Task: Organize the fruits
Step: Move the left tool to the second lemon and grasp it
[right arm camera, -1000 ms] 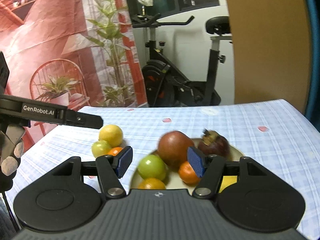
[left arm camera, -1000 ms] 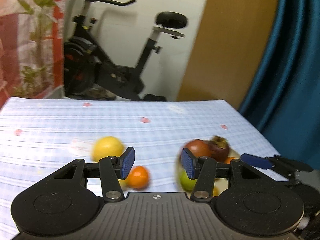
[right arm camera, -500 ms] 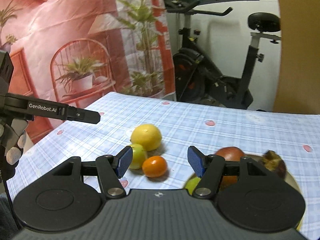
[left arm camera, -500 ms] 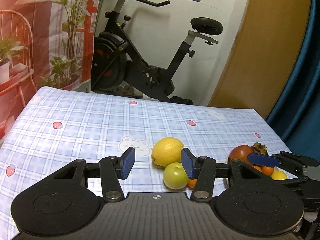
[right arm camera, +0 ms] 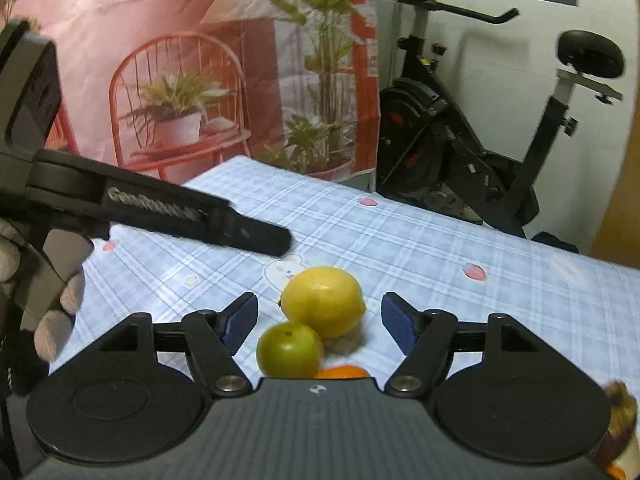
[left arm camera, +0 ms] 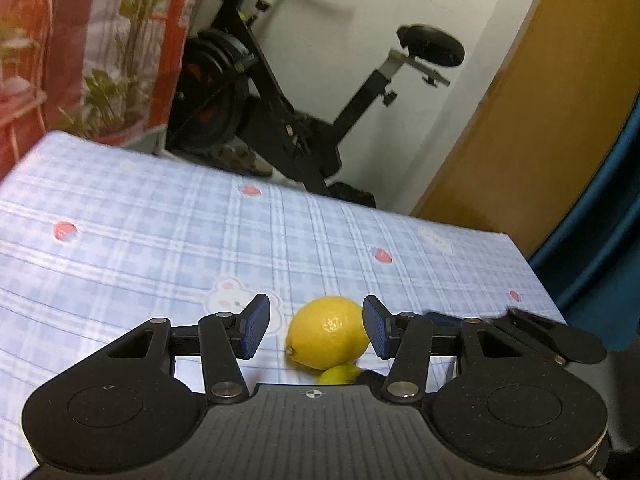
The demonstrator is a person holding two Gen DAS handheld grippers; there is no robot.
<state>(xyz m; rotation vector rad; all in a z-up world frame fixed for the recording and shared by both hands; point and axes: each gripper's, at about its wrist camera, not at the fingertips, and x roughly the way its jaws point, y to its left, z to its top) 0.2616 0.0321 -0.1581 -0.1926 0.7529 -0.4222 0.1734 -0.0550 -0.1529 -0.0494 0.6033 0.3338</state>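
A yellow lemon [left arm camera: 326, 332] lies on the blue checked tablecloth [left arm camera: 160, 240], with a green fruit [left arm camera: 340, 374] just in front of it. My left gripper [left arm camera: 316, 330] is open, and the lemon shows between its blue pads, a little beyond them. In the right wrist view the lemon [right arm camera: 322, 302], the green fruit [right arm camera: 289, 350] and a small orange [right arm camera: 344, 372] lie close together. My right gripper [right arm camera: 318, 326] is open and empty above them. The left gripper's body [right arm camera: 160, 210] shows at the left of that view.
A plate with dark fruit [right arm camera: 618, 404] shows at the right wrist view's lower right edge. An exercise bike [left arm camera: 280, 92] stands beyond the table's far edge. A teal curtain [left arm camera: 600, 216] hangs at the right, beside a wooden door [left arm camera: 532, 100].
Both grippers have swung left, away from the fruit plate, and moved in on the lemon, green fruit and orange. The plate has left the left view. Both stay open.
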